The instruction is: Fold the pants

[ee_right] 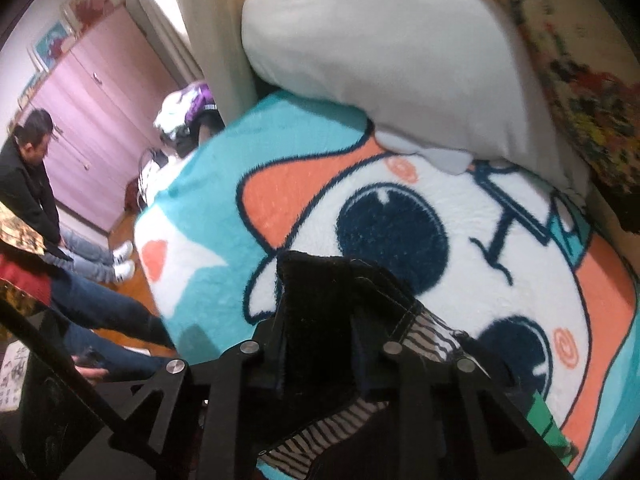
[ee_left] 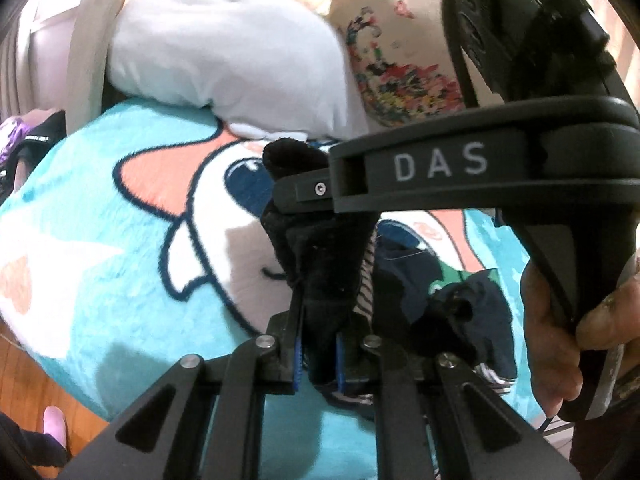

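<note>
The pants (ee_left: pixel 320 264) are dark, nearly black, with a striped lining. My left gripper (ee_left: pixel 320 280) is shut on a bunched fold of them, held above the blanket. More dark cloth (ee_left: pixel 464 312) hangs to its right. My right gripper (ee_left: pixel 308 192) crosses the left wrist view from the right, shut on the upper edge of the same cloth. In the right wrist view my right gripper (ee_right: pixel 324 300) is shut on the pants (ee_right: pixel 320 320), whose striped lining (ee_right: pixel 424 340) shows beside and below the fingers.
A turquoise cartoon blanket (ee_left: pixel 120 240) covers the bed (ee_right: pixel 208 208). A white pillow (ee_left: pixel 224 48) and a floral pillow (ee_left: pixel 400 68) lie at its far end. People (ee_right: pixel 28 184) sit at left by a pink wardrobe (ee_right: pixel 96 112). Wood floor (ee_left: pixel 36 384) lies at lower left.
</note>
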A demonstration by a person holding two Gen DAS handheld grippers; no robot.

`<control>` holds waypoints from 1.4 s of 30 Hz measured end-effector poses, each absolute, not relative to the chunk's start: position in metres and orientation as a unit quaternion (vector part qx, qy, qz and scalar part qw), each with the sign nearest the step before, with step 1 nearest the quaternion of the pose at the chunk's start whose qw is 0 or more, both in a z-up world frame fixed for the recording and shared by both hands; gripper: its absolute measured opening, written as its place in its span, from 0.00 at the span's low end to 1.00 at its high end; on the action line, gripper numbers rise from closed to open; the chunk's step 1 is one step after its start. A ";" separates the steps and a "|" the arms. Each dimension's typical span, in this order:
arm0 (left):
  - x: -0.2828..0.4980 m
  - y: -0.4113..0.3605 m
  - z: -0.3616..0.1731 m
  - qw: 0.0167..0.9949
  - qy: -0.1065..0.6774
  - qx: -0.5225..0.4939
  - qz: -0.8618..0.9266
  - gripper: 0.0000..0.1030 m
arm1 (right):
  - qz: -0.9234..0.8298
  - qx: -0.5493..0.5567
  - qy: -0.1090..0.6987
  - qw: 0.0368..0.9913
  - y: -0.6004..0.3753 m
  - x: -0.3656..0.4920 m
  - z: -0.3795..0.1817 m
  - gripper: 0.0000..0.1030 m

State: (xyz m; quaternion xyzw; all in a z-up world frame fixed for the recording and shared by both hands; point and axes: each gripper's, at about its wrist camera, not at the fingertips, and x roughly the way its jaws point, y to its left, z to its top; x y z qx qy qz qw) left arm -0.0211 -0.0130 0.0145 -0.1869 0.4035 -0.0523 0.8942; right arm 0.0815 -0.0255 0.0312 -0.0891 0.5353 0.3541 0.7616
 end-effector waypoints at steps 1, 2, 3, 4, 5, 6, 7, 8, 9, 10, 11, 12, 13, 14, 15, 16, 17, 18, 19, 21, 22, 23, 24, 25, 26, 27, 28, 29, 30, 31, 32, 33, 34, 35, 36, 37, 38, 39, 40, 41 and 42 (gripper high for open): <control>-0.025 -0.013 0.019 0.896 0.401 -0.184 -0.054 0.11 | 0.355 -0.082 0.530 0.766 -0.030 0.079 0.035 0.26; -0.025 -0.015 0.020 0.897 0.398 -0.182 -0.057 0.11 | 0.357 -0.076 0.526 0.768 -0.037 0.077 0.040 0.26; -0.027 -0.017 0.023 0.899 0.395 -0.179 -0.059 0.11 | 0.358 -0.071 0.523 0.770 -0.043 0.076 0.043 0.26; -0.026 -0.020 0.028 0.901 0.392 -0.175 -0.062 0.11 | 0.358 -0.066 0.518 0.774 -0.048 0.074 0.047 0.26; -0.028 -0.022 0.032 0.903 0.389 -0.172 -0.065 0.11 | 0.360 -0.062 0.515 0.776 -0.055 0.073 0.051 0.26; -0.028 -0.025 0.034 0.904 0.386 -0.168 -0.069 0.11 | 0.361 -0.057 0.513 0.777 -0.060 0.072 0.053 0.26; -0.028 -0.027 0.036 0.905 0.384 -0.166 -0.071 0.11 | 0.361 -0.052 0.511 0.779 -0.065 0.071 0.056 0.26; -0.028 -0.030 0.037 0.906 0.383 -0.162 -0.075 0.11 | 0.361 -0.047 0.508 0.781 -0.070 0.070 0.058 0.26; -0.029 -0.032 0.039 0.907 0.382 -0.160 -0.078 0.11 | 0.361 -0.043 0.505 0.783 -0.076 0.068 0.061 0.26; -0.029 -0.034 0.040 0.907 0.381 -0.159 -0.081 0.11 | 0.359 -0.040 0.502 0.785 -0.080 0.067 0.062 0.26; -0.027 -0.037 0.039 0.907 0.381 -0.157 -0.083 0.11 | 0.358 -0.037 0.500 0.788 -0.085 0.065 0.064 0.26; -0.027 -0.040 0.040 0.908 0.380 -0.154 -0.086 0.11 | 0.356 -0.035 0.496 0.791 -0.089 0.063 0.066 0.26; -0.026 -0.043 0.042 0.908 0.379 -0.151 -0.089 0.11 | 0.353 -0.032 0.493 0.794 -0.094 0.061 0.068 0.26; -0.024 -0.051 0.042 0.909 0.379 -0.149 -0.092 0.11 | 0.352 -0.029 0.491 0.797 -0.099 0.059 0.069 0.26; -0.025 -0.055 0.044 0.909 0.378 -0.145 -0.096 0.11 | 0.350 -0.025 0.489 0.799 -0.104 0.058 0.070 0.26; -0.026 -0.058 0.045 0.910 0.377 -0.142 -0.100 0.11 | 0.349 -0.023 0.487 0.801 -0.108 0.056 0.072 0.26; -0.026 -0.062 0.046 0.910 0.376 -0.139 -0.103 0.11 | 0.347 -0.019 0.484 0.803 -0.114 0.055 0.073 0.26; -0.025 -0.065 0.048 0.911 0.375 -0.135 -0.106 0.11 | 0.347 -0.015 0.482 0.805 -0.119 0.053 0.074 0.26; -0.025 -0.070 0.049 0.911 0.375 -0.131 -0.110 0.11 | 0.346 -0.012 0.480 0.806 -0.123 0.053 0.075 0.26; -0.023 -0.076 0.051 0.911 0.375 -0.125 -0.117 0.11 | 0.340 -0.004 0.477 0.811 -0.135 0.050 0.077 0.26; -0.024 -0.080 0.052 0.911 0.375 -0.121 -0.121 0.11 | 0.339 -0.002 0.475 0.812 -0.139 0.050 0.078 0.26; -0.024 -0.083 0.052 0.911 0.376 -0.118 -0.125 0.11 | 0.336 0.001 0.474 0.814 -0.144 0.048 0.079 0.26; -0.023 -0.088 0.054 0.910 0.376 -0.114 -0.129 0.11 | 0.332 0.005 0.472 0.816 -0.150 0.048 0.079 0.26; -0.023 -0.092 0.054 0.910 0.376 -0.110 -0.133 0.11 | 0.330 0.008 0.471 0.818 -0.155 0.047 0.079 0.26; -0.023 -0.096 0.055 0.910 0.376 -0.105 -0.136 0.11 | 0.327 0.015 0.470 0.819 -0.163 0.047 0.080 0.26; -0.023 -0.101 0.056 0.910 0.377 -0.101 -0.141 0.11 | 0.325 0.019 0.469 0.821 -0.167 0.046 0.080 0.26; -0.026 -0.104 0.057 0.909 0.378 -0.098 -0.145 0.11 | 0.323 0.023 0.469 0.822 -0.173 0.045 0.080 0.26; -0.027 -0.109 0.058 0.909 0.379 -0.094 -0.149 0.11 | 0.320 0.030 0.468 0.823 -0.181 0.044 0.079 0.26; -0.028 -0.114 0.059 0.908 0.380 -0.090 -0.153 0.11 | 0.318 0.034 0.467 0.824 -0.186 0.044 0.079 0.26; -0.029 -0.118 0.059 0.908 0.380 -0.086 -0.157 0.11 | 0.316 0.038 0.466 0.825 -0.191 0.043 0.078 0.26; -0.028 -0.122 0.059 0.907 0.380 -0.081 -0.159 0.11 | 0.313 0.044 0.466 0.827 -0.198 0.042 0.077 0.26; -0.028 -0.127 0.058 0.907 0.380 -0.077 -0.161 0.11 | 0.312 0.048 0.465 0.827 -0.202 0.042 0.077 0.26; -0.028 -0.132 0.058 0.907 0.380 -0.071 -0.164 0.11 | 0.310 0.055 0.464 0.828 -0.208 0.041 0.075 0.26; -0.028 -0.136 0.057 0.907 0.381 -0.068 -0.166 0.11 | 0.307 0.064 0.464 0.828 -0.216 0.041 0.073 0.26; -0.028 -0.142 0.055 0.907 0.382 -0.062 -0.169 0.11 | 0.305 0.070 0.464 0.829 -0.221 0.042 0.071 0.26; -0.027 -0.147 0.054 0.906 0.383 -0.059 -0.172 0.11 | 0.301 0.078 0.464 0.829 -0.228 0.041 0.069 0.26; -0.027 -0.151 0.053 0.905 0.384 -0.055 -0.175 0.11 | 0.298 0.083 0.464 0.830 -0.232 0.041 0.067 0.26; -0.027 -0.157 0.051 0.904 0.385 -0.050 -0.179 0.11 | 0.294 0.090 0.464 0.830 -0.239 0.041 0.065 0.26; -0.027 -0.161 0.049 0.904 0.386 -0.045 -0.181 0.11 | 0.292 0.096 0.465 0.831 -0.244 0.041 0.063 0.26; -0.027 -0.165 0.048 0.903 0.387 -0.042 -0.184 0.11 | 0.288 0.105 0.464 0.831 -0.252 0.040 0.059 0.26; -0.027 -0.169 0.047 0.901 0.389 -0.038 -0.189 0.11 | 0.286 0.112 0.464 0.831 -0.257 0.040 0.056 0.26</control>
